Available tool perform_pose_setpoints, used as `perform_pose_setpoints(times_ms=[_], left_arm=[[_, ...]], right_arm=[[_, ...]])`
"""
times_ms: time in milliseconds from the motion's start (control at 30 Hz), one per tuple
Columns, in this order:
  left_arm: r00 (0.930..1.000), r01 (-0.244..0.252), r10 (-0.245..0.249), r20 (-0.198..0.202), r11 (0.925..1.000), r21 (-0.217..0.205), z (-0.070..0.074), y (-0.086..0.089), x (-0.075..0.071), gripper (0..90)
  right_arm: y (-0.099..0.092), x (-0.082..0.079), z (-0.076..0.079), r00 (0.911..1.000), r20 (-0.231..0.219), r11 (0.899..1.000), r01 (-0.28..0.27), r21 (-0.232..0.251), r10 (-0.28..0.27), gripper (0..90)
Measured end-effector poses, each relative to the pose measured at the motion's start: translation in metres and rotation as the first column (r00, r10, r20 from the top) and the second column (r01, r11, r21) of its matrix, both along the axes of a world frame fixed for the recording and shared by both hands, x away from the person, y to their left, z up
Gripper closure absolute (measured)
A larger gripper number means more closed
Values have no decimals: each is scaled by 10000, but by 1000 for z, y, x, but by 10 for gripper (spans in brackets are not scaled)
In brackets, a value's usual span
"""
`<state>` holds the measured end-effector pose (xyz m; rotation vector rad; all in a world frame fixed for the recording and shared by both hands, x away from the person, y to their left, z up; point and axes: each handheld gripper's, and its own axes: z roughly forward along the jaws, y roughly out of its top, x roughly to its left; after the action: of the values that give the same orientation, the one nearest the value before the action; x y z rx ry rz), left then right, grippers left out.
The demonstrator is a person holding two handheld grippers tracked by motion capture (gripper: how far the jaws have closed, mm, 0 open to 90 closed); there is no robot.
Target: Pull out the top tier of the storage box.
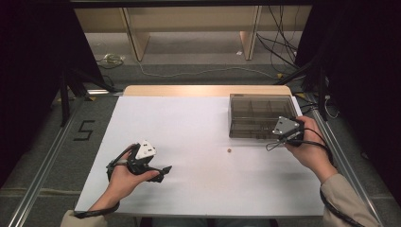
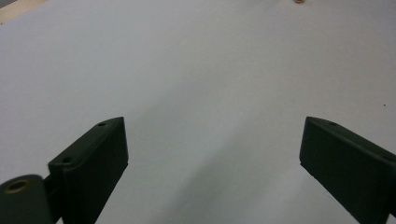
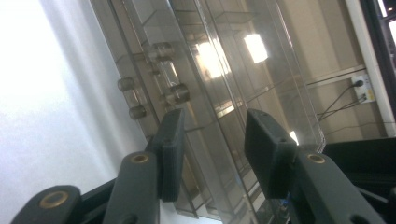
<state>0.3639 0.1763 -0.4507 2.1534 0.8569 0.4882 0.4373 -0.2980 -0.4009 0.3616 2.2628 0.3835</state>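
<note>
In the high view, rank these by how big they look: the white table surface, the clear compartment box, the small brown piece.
1. White table surface, by far the largest.
2. Clear compartment box, at its far right corner.
3. Small brown piece, a tiny dot near the table's middle.

My high view: white table [image 1: 198, 142] evenly lit from above, surroundings dark, black at both sides. Soft short shadows under both hands. Picture slightly soft, small details grainy; tiny brown bit [image 1: 229, 151] on table barely resolved. Left gripper view: flat, dim grey-white light, near black jaws blurred and underexposed, mild darkening toward near corners. Right gripper view: strong glare patches on clear plastic box [image 3: 219, 70], washed-out white at left, box reflections muddle depth, jaws dark.
</note>
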Motion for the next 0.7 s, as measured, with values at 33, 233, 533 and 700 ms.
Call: perform_pose_setpoints(times_ms=[33, 233, 533, 700], left_arm=[[10000, 12, -12, 9, 10000, -2, 0, 0, 0, 80], [10000, 33, -32, 29, 10000, -11, 0, 0, 0, 92], [10000, 29, -28, 72, 9999, -105, 0, 0, 0, 106], [10000, 36, -36, 77, 10000, -91, 0, 0, 0, 114]], right_arm=[[0, 1, 0, 10000, -65, 10000, 11, 29, -11, 592], [-5, 9, 2, 9987, -500, 9999, -134, -45, 132, 619], [-9, 20, 3, 9891, -1350, 9978, -622, -213, 587, 680], [-10, 24, 7, 9836, -1617, 9955, -870, -382, 798, 761]])
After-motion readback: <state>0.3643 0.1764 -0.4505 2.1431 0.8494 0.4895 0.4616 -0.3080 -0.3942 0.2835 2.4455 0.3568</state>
